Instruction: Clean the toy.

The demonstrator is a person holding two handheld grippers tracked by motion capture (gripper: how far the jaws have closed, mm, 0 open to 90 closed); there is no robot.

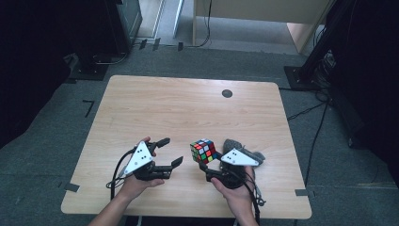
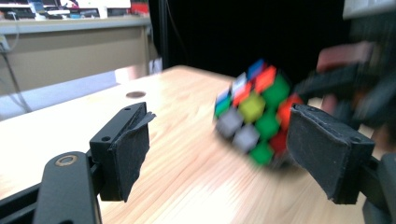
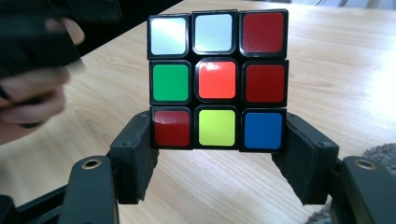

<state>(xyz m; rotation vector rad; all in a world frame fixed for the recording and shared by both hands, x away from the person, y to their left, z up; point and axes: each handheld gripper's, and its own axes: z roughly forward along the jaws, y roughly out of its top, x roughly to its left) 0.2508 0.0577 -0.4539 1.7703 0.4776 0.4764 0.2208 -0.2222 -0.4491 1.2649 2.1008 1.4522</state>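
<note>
A scrambled colour cube (image 1: 203, 149) is up off the wooden table (image 1: 164, 108), near its front middle. My right gripper (image 1: 207, 162) is shut on it. In the right gripper view the two black jaws press on both sides of the bottom row of the cube (image 3: 217, 79), and my right gripper (image 3: 217, 140) holds it level. My left gripper (image 1: 171, 150) stands open to the left of the cube, apart from it. In the left gripper view the cube (image 2: 254, 112) is blurred, ahead and to the right, with nothing between the jaws of my left gripper (image 2: 219, 126).
A grey fuzzy thing (image 1: 242, 148) lies on the table just behind my right hand, also at the edge of the right gripper view (image 3: 378, 154). A small dark round disc (image 1: 227, 93) sits near the table's far edge. Black stands and cables surround the table.
</note>
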